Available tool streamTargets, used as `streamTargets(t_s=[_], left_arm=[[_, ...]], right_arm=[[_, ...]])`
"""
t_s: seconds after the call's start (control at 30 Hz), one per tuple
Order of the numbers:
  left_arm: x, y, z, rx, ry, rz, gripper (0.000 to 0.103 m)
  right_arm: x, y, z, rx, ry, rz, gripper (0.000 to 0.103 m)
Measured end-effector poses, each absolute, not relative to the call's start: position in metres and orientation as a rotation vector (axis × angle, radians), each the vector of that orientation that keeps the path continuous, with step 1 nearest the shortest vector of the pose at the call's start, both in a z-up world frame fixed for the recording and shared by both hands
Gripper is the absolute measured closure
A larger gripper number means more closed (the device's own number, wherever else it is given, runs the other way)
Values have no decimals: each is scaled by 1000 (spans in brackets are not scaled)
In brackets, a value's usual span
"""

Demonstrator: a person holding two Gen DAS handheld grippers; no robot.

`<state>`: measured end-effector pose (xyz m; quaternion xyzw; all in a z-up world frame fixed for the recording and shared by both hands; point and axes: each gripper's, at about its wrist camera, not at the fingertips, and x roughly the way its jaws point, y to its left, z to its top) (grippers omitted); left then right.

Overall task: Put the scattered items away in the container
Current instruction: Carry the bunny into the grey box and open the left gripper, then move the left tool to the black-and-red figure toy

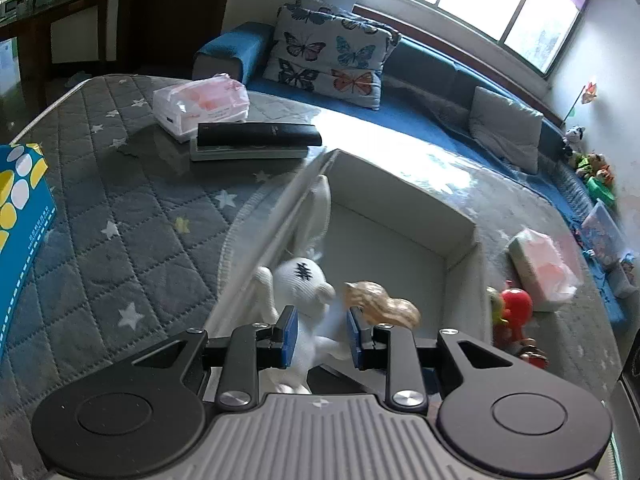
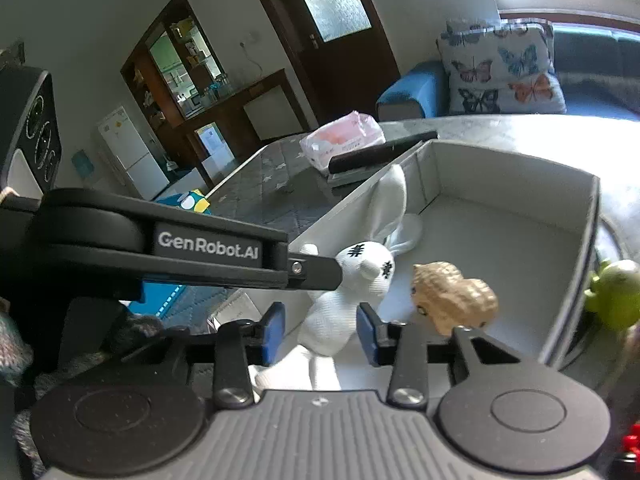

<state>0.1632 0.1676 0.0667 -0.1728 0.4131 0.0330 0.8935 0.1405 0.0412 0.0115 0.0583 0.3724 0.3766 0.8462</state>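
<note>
white knitted rabbit [image 1: 304,280] lies inside the white box [image 1: 400,196], at its near-left corner, long ears [image 1: 320,204] running up the left wall toward 12 o'clock, head with black stitched eyes facing up. peanut-shaped toy [image 1: 380,304] just beside the rabbit's head at 3 o'clock, also in the box, touching or nearly touching it, can't tell which

left gripper [image 1: 322,334] over the rabbit's body, jaws partly open, blue pads either side of the torso with a gap on each side, not pinching. right gripper [image 2: 320,330] same story: jaws partly open, straddling the rabbit's body [image 2: 332,320], left pad clearly off it, right pad close to it, contact unclear. left gripper's black arm [image 2: 160,248] crosses the right wrist view from 9 o'clock, tip at the rabbit's head

box sits on a counter with a grey star-quilted cover [image 1: 120,184]. outside the box at 3 o'clock: red toy [image 1: 516,308], green toy [image 2: 616,292], tissue pack [image 1: 540,272]. at 11 o'clock: black case on a flat book [image 1: 256,140], second pink tissue pack [image 1: 200,106]. blue dotted carton [image 1: 20,216] at 9 o'clock. butterfly cushion [image 1: 332,56] on blue sofa behind
</note>
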Motion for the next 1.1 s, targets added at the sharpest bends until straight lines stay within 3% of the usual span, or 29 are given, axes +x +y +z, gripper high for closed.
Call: streamTargets(t_s=[0.6,0.7,1.1], left_arm=[[121,105,82,-400,777,-47,74],[117,93,81,-400,777,-69,74],[111,52,70,-425,792,-148,73]], right_arm=[[95,-37,27,80,676,760,61],[87,-54,29,88,659,742,53],[60,-106,26,82,609,652,45]])
